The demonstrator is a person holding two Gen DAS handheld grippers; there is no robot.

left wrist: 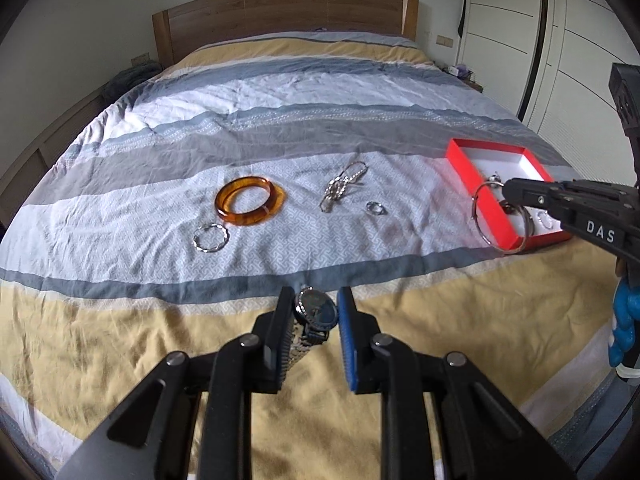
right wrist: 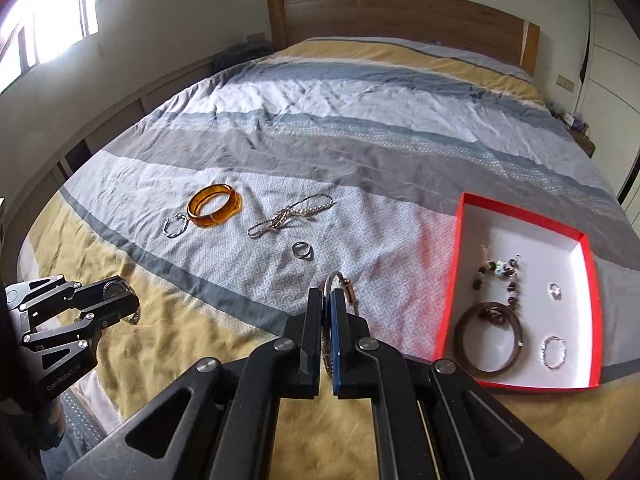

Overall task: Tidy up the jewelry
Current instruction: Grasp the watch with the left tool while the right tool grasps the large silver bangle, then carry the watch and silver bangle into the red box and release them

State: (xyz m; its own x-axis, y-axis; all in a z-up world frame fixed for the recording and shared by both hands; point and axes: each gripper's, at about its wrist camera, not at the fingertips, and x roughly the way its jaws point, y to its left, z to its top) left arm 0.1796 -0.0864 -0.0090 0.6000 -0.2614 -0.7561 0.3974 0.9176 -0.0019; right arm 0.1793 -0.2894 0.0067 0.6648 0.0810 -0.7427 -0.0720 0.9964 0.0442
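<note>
My left gripper (left wrist: 314,300) is shut on a silver wristwatch (left wrist: 314,314) with a dark dial, held just above the bedspread; it also shows in the right wrist view (right wrist: 120,300). My right gripper (right wrist: 329,300) is shut on a thin silver bangle (right wrist: 338,286), and in the left wrist view the bangle (left wrist: 482,222) hangs at the near edge of the red box (left wrist: 464,160). The box (right wrist: 460,240) holds a bead bracelet (right wrist: 498,276), a brown bangle (right wrist: 490,338) and small silver pieces. On the bed lie an amber bangle (left wrist: 250,200), a twisted silver ring (left wrist: 211,238), a chain (left wrist: 344,186) and a small ring (left wrist: 376,208).
The striped bedspread (left wrist: 280,120) covers a wide bed with a wooden headboard (left wrist: 284,10). White wardrobes (left wrist: 560,40) stand on the right. A window (right wrist: 48,12) is at the left.
</note>
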